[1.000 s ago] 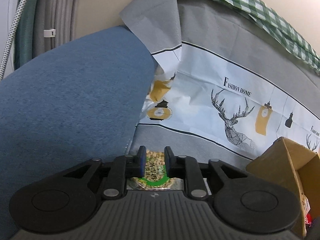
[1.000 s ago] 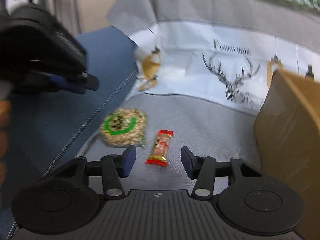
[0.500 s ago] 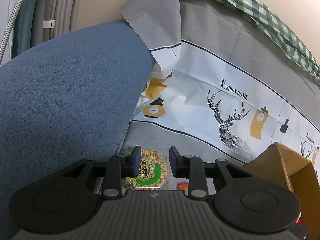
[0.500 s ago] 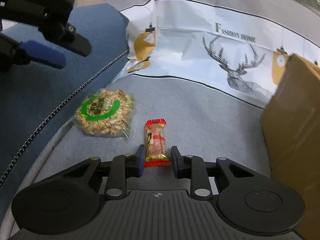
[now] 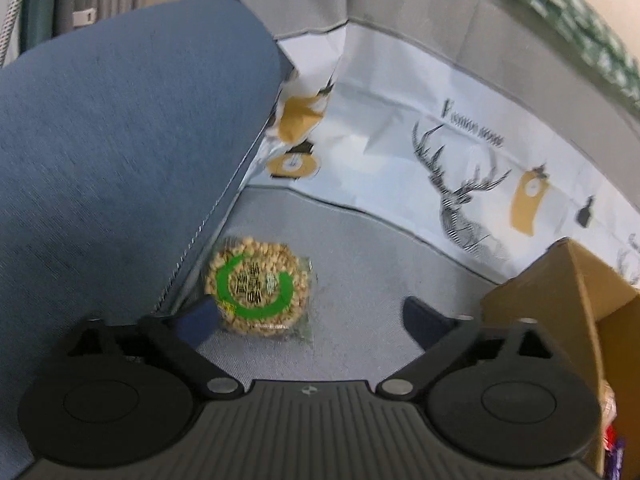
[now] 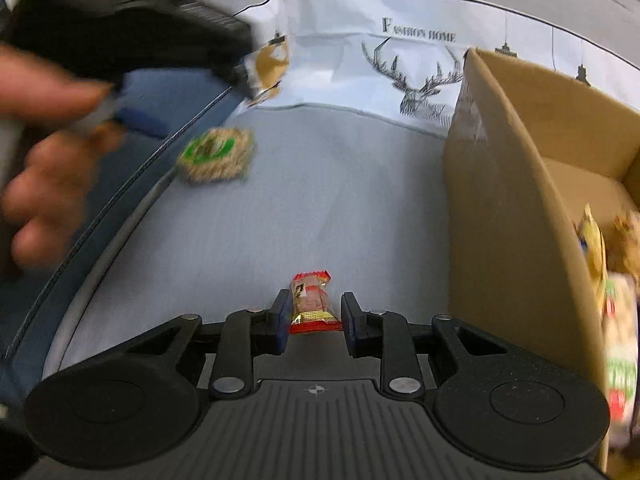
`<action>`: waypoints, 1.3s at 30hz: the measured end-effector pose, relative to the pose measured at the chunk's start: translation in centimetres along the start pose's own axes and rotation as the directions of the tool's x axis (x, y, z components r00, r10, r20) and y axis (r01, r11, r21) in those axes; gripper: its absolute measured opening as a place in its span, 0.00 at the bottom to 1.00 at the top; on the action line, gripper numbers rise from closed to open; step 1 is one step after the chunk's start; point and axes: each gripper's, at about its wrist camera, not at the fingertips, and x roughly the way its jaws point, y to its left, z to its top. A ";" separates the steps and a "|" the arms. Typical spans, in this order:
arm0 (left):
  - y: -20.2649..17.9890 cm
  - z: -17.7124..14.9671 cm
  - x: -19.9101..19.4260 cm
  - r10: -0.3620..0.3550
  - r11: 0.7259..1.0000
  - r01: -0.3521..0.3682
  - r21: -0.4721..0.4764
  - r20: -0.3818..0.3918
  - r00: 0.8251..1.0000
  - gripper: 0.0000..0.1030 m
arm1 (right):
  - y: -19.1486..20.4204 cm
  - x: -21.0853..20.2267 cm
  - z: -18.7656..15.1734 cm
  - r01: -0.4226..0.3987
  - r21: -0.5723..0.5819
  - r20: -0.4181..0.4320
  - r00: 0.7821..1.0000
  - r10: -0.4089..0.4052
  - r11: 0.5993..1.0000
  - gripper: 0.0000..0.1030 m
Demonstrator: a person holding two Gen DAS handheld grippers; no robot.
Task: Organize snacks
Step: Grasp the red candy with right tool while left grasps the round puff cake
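Nearest to me, my right tongs [image 6: 313,318] stand narrow around the small red-wrapped snack bar [image 6: 313,305], which is pinched between the blue pads and, as far as I can judge, held clear of the grey seat cover [image 6: 320,200]. I take this as the carrying step for that bar. To its right stands the open cardboard box [image 6: 520,216], with other packets already lying inside at its near right end, so the next move calls for swinging the bar right, over the box wall, and letting it go.

My left tongs [image 5: 308,318] have just been opening and now stand wide, nothing pressed between them. The round peanut pack with the green ring [image 5: 258,288] lies flat on the cover just beyond the left pad, close against the blue cushion [image 5: 120,160]. That hand next needs to come down astride the pack and close.

Farthest back hangs the deer-print cloth [image 5: 460,184]
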 end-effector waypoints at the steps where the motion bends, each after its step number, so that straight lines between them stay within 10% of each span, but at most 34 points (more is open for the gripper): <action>1: -0.4 -0.1 0.6 0.033 0.999 -0.033 -0.002 -0.015 0.999 1.00 | 0.2 -0.5 -0.7 -0.006 -0.009 0.003 1.000 0.006 1.000 0.26; 10: -0.2 0.0 5.7 0.221 0.969 -0.230 -0.089 -0.101 0.970 1.00 | 1.8 0.9 -2.8 0.017 -0.050 -0.009 1.000 -0.017 0.999 0.27; 22: 0.5 1.2 9.3 0.251 0.956 -0.262 -0.135 -0.090 0.964 0.99 | 1.3 1.5 -2.3 0.010 -0.037 -0.017 1.000 -0.010 0.999 0.36; 25: 0.4 1.4 8.9 0.264 0.954 -0.271 -0.128 -0.075 0.962 0.86 | 1.3 1.4 -2.4 0.010 -0.046 -0.010 1.000 -0.010 0.999 0.25; 39: 0.0 -1.3 0.5 0.072 0.992 -0.060 0.110 -0.106 0.992 0.84 | 1.3 0.7 -3.1 0.008 -0.062 0.029 1.000 -0.006 0.998 0.19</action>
